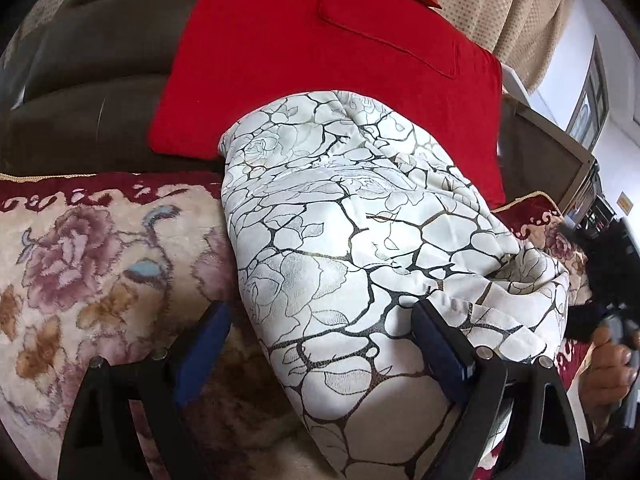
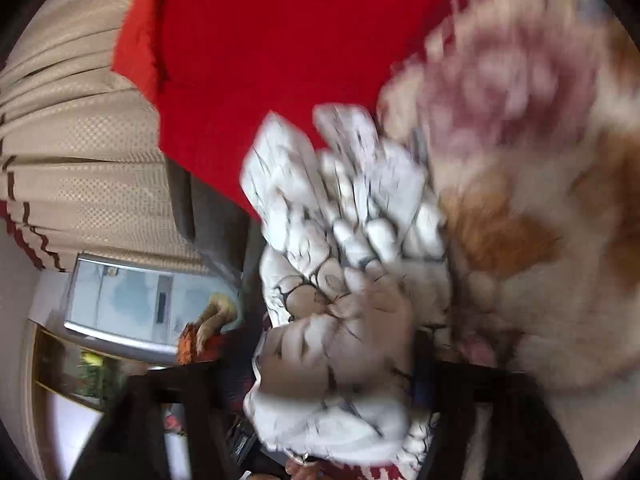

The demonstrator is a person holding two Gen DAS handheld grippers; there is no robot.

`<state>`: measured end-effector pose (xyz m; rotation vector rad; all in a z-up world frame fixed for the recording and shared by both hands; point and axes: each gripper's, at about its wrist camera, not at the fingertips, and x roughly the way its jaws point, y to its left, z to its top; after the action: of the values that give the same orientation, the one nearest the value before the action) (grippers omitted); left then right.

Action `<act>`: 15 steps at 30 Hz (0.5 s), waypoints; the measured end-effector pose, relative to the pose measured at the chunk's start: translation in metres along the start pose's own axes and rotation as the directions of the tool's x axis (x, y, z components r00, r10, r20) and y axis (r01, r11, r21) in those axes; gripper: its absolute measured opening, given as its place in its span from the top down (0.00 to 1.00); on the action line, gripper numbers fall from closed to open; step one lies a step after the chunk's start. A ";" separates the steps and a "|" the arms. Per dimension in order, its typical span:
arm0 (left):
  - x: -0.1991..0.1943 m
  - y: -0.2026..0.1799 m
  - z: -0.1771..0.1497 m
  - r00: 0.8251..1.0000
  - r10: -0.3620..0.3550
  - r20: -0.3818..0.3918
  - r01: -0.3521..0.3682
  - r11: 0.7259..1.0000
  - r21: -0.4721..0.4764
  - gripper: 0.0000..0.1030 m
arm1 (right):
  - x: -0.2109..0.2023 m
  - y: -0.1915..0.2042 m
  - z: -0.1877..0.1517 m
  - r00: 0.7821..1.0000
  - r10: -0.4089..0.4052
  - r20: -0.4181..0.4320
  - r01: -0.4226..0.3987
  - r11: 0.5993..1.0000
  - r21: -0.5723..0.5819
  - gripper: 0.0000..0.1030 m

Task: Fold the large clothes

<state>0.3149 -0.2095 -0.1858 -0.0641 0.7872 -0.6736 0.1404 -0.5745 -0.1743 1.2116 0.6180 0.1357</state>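
The white padded garment printed with black crackle lines and pale roses (image 1: 360,248) lay in a long, loosely folded bundle across the plush floral sofa cover in cream, mauve and tan (image 1: 80,272). Its far end leaned against the flat red cushion (image 1: 320,60), and its near end ran right down between the fingers of the left gripper (image 1: 320,328). So the bundle's long axis lined up almost with the way that gripper pointed, tilting a little to the left as it went away.

The left gripper's jaws stood wide apart. The left blue-padded finger (image 1: 204,344) sat clear of the cloth, out over the sofa cover, while the right finger (image 1: 440,344) lay against the garment's rumpled right side. Straddling it, then, not pinching it.

Over on the right edge of the left wrist view, a hand (image 1: 608,364) carried the right gripper (image 2: 304,392) close by the garment's loose right-hand fold. That wrist's own view was badly smeared, but it showed crumpled white cloth bunched up between its dark fingers. The fingers looked set apart on either side of the wad, and I could not see the pads pressing on it.

My read: the right hand was the nearer one to the loose, puffed-up edge, and the left was placed for the near end. The next fold would likely run along the bundle's length, toward the red cushion.
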 end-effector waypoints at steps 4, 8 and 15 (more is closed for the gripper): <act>-0.002 -0.003 0.001 1.000 0.017 0.008 -0.017 1.000 0.022 0.11 | -0.038 0.023 0.003 0.993 -0.031 0.118 0.043 0.994 -0.098 0.19; -0.005 -0.003 0.002 0.999 0.035 0.015 -0.035 0.999 0.038 0.11 | -0.018 0.056 -0.014 0.993 -0.106 0.057 0.116 0.967 -0.227 0.42; -0.004 -0.011 -0.001 0.999 0.052 0.010 -0.052 0.995 0.081 0.11 | 0.000 0.089 -0.046 0.952 -0.272 0.143 0.307 0.824 -0.477 0.59</act>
<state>0.3067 -0.2159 -0.1807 0.0279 0.7511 -0.6552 0.1363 -0.5036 -0.1034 0.6102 0.6512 -0.0088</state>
